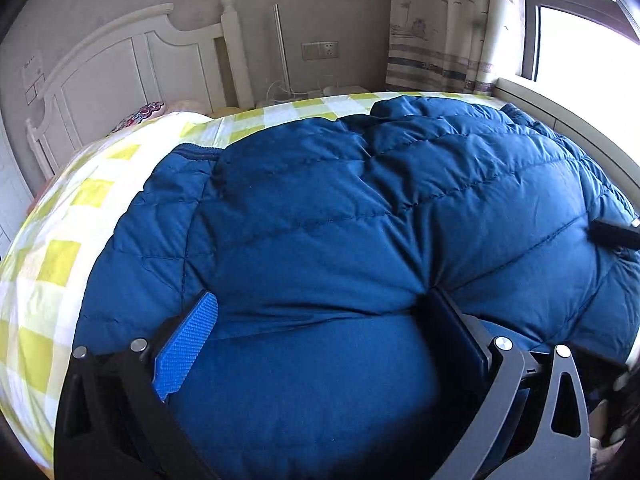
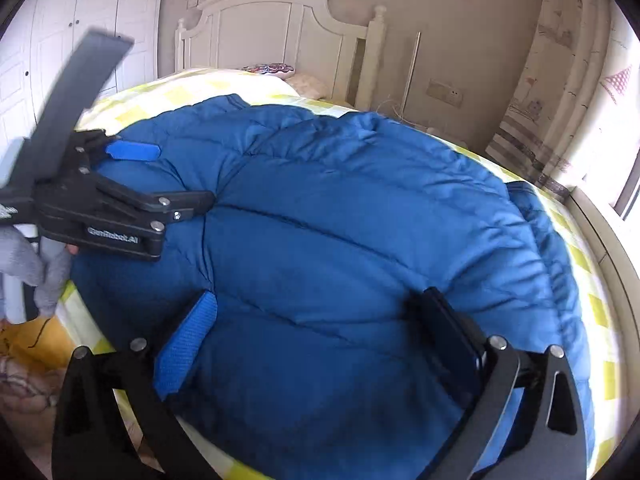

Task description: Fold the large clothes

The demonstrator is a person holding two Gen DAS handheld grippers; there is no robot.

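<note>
Jacket (image 1: 360, 208), blue, puffy, on bed (image 1: 60, 256); L tongs (image 1: 316, 340) & R tongs (image 2: 312, 344) released; risk: fold springs back

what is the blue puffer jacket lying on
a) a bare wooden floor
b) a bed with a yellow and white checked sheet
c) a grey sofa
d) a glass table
b: the blue puffer jacket is spread over a yellow and white checked sheet, with a white headboard behind it.
</note>
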